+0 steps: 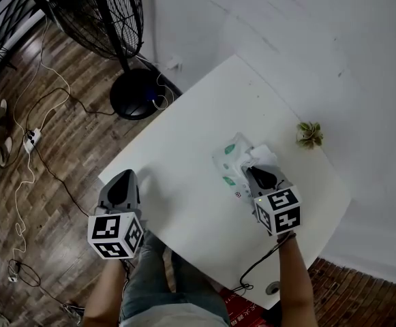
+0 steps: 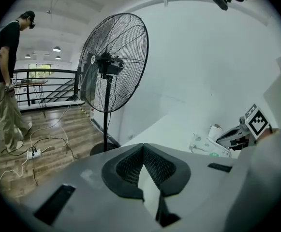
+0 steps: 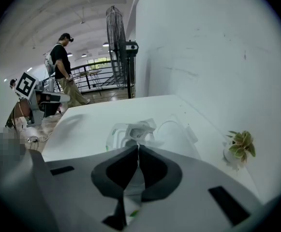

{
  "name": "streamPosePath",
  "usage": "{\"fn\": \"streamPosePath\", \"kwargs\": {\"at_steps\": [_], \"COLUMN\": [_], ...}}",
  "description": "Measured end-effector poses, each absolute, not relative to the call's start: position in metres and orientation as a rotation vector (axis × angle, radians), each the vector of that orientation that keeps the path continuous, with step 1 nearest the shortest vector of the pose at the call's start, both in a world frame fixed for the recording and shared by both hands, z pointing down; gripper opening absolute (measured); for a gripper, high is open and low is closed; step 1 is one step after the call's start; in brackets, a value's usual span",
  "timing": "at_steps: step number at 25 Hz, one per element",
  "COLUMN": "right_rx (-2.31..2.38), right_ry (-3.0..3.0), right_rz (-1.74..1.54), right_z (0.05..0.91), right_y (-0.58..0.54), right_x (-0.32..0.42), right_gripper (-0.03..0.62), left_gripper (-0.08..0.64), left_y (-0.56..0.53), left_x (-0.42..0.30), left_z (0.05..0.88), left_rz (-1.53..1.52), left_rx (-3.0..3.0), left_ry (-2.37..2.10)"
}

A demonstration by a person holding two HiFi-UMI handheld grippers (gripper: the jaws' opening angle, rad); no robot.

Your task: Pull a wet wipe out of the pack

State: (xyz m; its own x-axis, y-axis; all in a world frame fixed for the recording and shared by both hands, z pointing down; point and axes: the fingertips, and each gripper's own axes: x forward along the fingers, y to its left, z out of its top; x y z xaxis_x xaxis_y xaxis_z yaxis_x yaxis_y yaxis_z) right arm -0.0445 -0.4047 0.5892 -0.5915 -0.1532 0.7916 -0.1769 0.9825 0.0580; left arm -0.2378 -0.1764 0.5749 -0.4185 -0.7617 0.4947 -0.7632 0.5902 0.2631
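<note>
The wet wipe pack [image 1: 229, 161] lies flat on the white table [image 1: 184, 148], right of centre. A crumpled white wipe [image 1: 260, 155] stands up out of its top. My right gripper [image 1: 253, 169] is at the pack's near side, and its jaws are shut on the base of that wipe [image 3: 140, 129]. In the right gripper view the jaws meet at my right gripper [image 3: 138, 147], with the pack [image 3: 121, 135] just beyond. My left gripper [image 1: 124, 177] hovers at the table's left corner, shut and empty, well away from the pack [image 2: 205, 146]. The left gripper view shows my left gripper [image 2: 141, 148] with its jaws touching.
A small potted plant [image 1: 309, 134] sits at the table's far right by the wall. A big standing fan [image 1: 102, 12] with a round base [image 1: 138, 92] stands beyond the left corner. Cables and a power strip [image 1: 31, 138] lie on the wooden floor. A person [image 2: 7, 81] stands far left.
</note>
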Motion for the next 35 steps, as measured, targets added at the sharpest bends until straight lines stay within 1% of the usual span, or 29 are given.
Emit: {"fn": "streamPosePath", "kwargs": {"at_steps": [4, 35], "right_rx": [0.233, 0.368], "right_ry": [-2.212, -2.288], "right_rz": [0.040, 0.075], "right_z": [0.589, 0.542], "right_y": [-0.404, -0.408], "right_x": [-0.045, -0.031], "right_gripper": [0.003, 0.003], "left_gripper": [0.001, 0.000], "left_y": [-0.175, -0.184], "left_x": [-0.239, -0.219], "left_z": [0.574, 0.533], "left_rz": [0.003, -0.029], "left_rx": [1.203, 1.307], "left_ry": [-2.249, -2.246]}}
